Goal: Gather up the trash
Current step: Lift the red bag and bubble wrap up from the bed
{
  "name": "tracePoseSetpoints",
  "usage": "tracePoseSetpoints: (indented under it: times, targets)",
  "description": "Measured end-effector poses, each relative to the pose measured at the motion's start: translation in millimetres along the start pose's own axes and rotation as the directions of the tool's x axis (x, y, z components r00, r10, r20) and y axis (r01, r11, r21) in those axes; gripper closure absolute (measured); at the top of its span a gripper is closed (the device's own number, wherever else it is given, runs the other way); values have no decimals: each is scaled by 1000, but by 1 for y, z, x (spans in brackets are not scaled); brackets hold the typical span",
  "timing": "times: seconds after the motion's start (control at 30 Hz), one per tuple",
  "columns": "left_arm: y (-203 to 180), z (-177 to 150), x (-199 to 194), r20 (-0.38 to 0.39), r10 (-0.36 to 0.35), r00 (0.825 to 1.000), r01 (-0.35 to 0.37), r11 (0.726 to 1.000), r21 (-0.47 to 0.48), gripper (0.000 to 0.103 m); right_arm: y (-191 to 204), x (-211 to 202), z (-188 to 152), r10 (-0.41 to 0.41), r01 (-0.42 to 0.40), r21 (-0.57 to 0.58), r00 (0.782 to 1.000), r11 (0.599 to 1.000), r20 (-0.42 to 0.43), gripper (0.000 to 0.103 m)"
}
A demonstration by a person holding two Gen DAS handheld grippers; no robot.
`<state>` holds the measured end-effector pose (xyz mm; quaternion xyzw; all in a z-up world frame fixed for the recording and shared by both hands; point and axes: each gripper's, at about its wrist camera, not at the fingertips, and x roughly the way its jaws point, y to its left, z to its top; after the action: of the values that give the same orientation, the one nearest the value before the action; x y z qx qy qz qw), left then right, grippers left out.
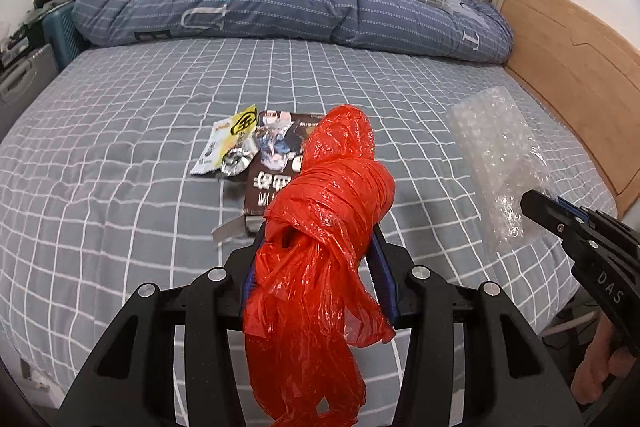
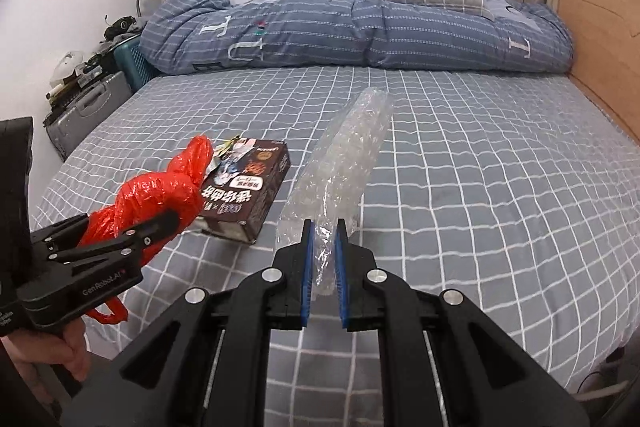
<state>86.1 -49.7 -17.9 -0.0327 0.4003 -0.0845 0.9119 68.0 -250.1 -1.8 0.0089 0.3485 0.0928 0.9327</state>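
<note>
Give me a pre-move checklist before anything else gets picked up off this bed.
1. Left gripper holds the red plastic bag: ok, clamped between its fingers.
2. Right gripper holds the bubble wrap: ok, pinched at its near end.
3. A free gripper for more trash: not ok, both are full.
4. Trash left on the bed: not ok, the brown box and the snack wrapper remain.
5. Trash bin within reach: cannot tell, none in view.
</note>
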Motion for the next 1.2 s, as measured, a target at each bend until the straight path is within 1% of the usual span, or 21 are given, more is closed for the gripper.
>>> tracePoseSetpoints:
  times: [0.23,0.53,0.7,0.8,1.1,1.2]
  targets:
    - [2,-25,-15,-16,-8,1000,8,1000,-24,58,20,-20,-12,-10,10,-46,1000,999,11,93]
    - [10,-59,-39,-29,-17,999,15,998,-64,58,36,-36,-26,8,-8,-54,1000,999,2,93]
    - [10,-69,-53,-22,-24,999,22,997,-76,58,48,-43,-38,15,-16,-65,1000,998,-9,93]
    - [10,-73,-61,-8,-1,1000,1,998,-58,58,56,-47,-46,19,-20,-77,1000,997,-17,93]
    - [17,-96,-84,-13,10,1000,-11,997,-76,58,77,-66,-84,21,-25,-108,999,994,-37,93]
    - [17,-108,-91,-18,9,1000,-11,997,-78,58,86,-72,-97,23,-29,-122,999,992,-49,93]
